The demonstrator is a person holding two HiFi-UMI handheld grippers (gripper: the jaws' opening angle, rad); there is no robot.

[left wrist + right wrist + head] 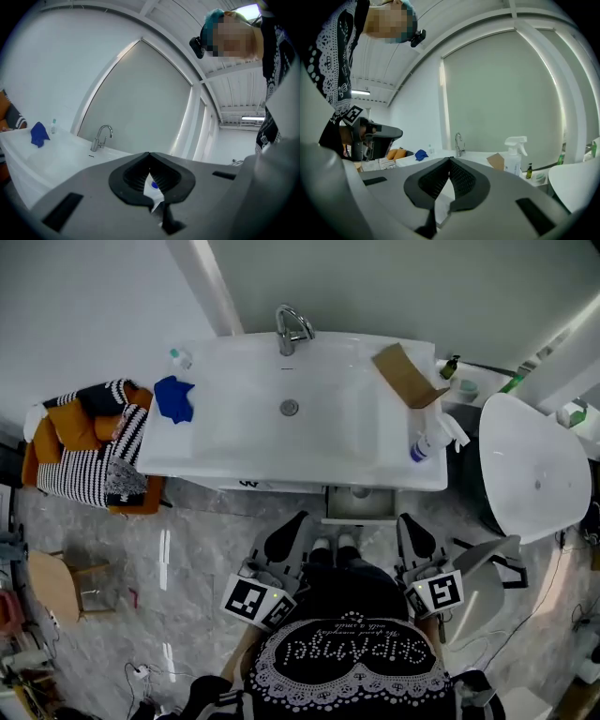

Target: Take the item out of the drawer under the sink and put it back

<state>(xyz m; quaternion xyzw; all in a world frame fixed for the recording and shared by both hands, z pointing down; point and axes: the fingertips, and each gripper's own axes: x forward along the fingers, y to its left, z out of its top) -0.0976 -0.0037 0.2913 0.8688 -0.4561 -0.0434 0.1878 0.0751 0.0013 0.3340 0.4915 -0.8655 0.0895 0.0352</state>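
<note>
In the head view the drawer [360, 505] under the sink's [187, 463] front edge stands open with what looks like a small pale item [361, 491] inside, which fits an item awaiting lifting or one just returned; in the left gripper view the left gripper [149, 154] is closed and empty, and in the right gripper view the right gripper [450, 160] is the same.

Bathroom, white sink [244, 418], chrome faucet [292, 330]

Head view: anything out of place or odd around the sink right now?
The small drawer under the sink stands pulled out. A brown cardboard piece lies across the basin's right rim, an odd spot for it. Nothing looks spilled or broken.
</note>
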